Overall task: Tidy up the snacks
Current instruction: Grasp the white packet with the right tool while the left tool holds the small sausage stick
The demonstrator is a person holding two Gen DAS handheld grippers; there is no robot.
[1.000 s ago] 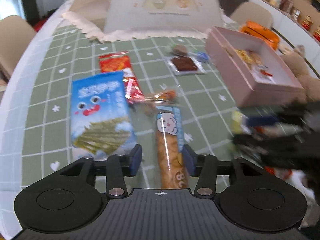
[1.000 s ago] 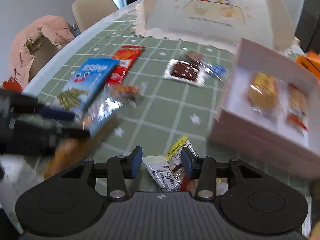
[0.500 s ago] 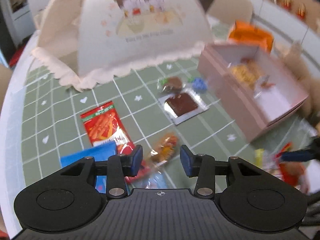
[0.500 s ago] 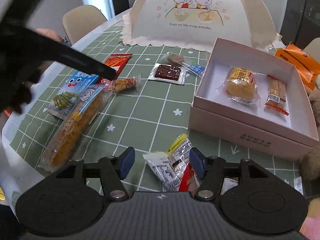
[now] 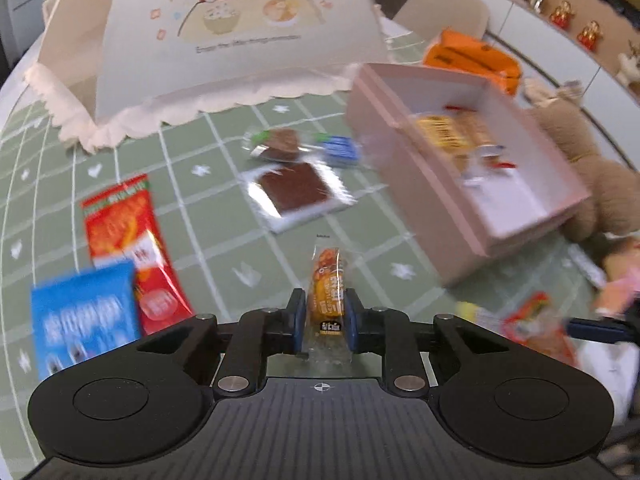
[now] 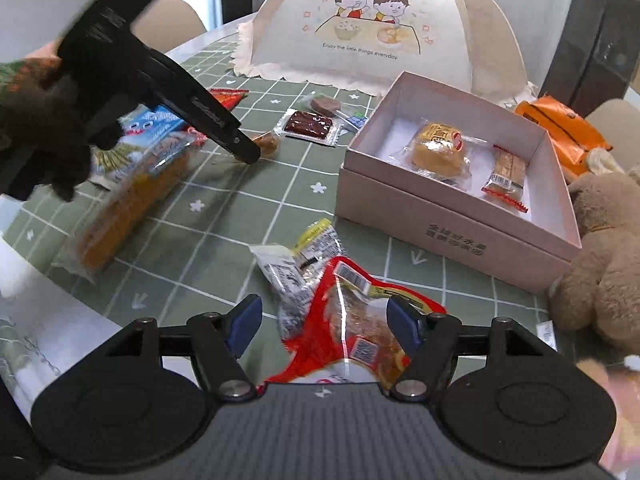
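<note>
My left gripper (image 5: pixel 323 316) is shut on a small orange snack packet (image 5: pixel 329 284), held just above the green checked tablecloth (image 5: pixel 224 224). In the right wrist view the left gripper (image 6: pixel 246 152) shows with the packet (image 6: pixel 267 142) at its tip. My right gripper (image 6: pixel 322 320) is open, its fingers either side of a red snack bag (image 6: pixel 352 332) lying on the cloth. An open pink box (image 6: pixel 460 184) holds a yellow cake (image 6: pixel 436 148) and a small bar (image 6: pixel 506 172); it also shows in the left wrist view (image 5: pixel 460 168).
Loose snacks lie on the cloth: a blue seaweed bag (image 5: pixel 84 320), a red bag (image 5: pixel 128 236), a dark brown packet (image 5: pixel 296 192), a long orange biscuit pack (image 6: pixel 128 204), white and yellow packets (image 6: pixel 300 252). A food cover (image 6: pixel 368 24), orange pack (image 6: pixel 560 128) and plush toy (image 6: pixel 604 248) stand nearby.
My left gripper closed on the small orange packet and lifted it forward. My right gripper opened wider and dropped toward the red snack bag.
</note>
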